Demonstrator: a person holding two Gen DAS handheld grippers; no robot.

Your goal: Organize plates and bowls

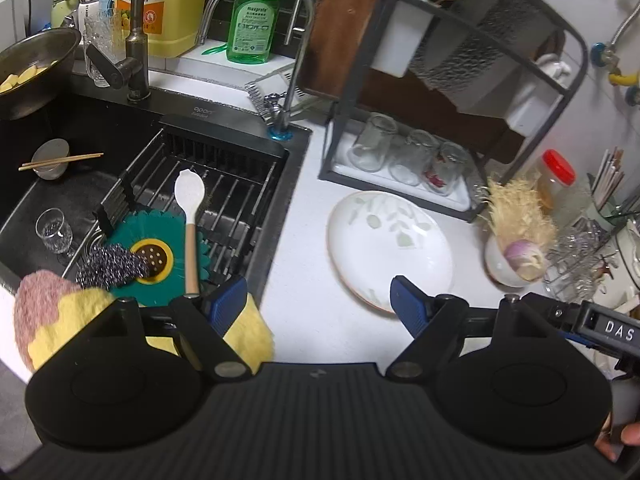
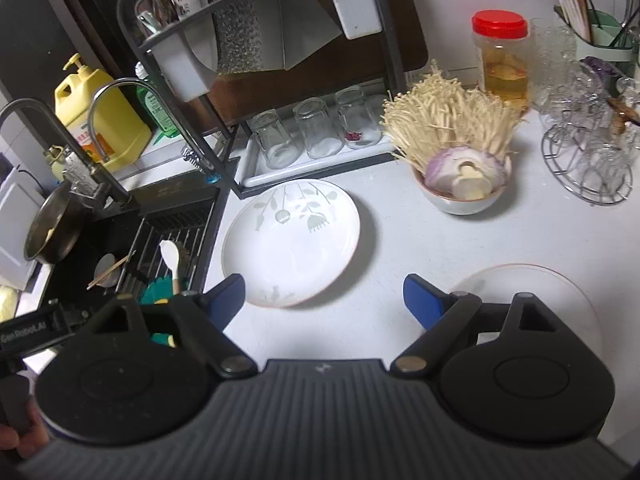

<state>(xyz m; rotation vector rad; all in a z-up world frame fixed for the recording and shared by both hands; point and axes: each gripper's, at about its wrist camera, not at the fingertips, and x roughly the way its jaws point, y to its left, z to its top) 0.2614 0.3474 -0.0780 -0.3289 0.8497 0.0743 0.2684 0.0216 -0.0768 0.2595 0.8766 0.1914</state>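
At the bottom of each view, the left gripper (image 1: 316, 300) and right gripper (image 2: 324, 296) hover with jaws spread wide, holding nothing. Just beyond, mid-frame, the leaf-patterned plate (image 2: 294, 240) lies alone on the counter (image 2: 400, 248), a second plate (image 2: 532, 280) sits at lower right, and the bowl (image 2: 460, 200) of vegetables stands farther back, so the sorting looks barely begun.
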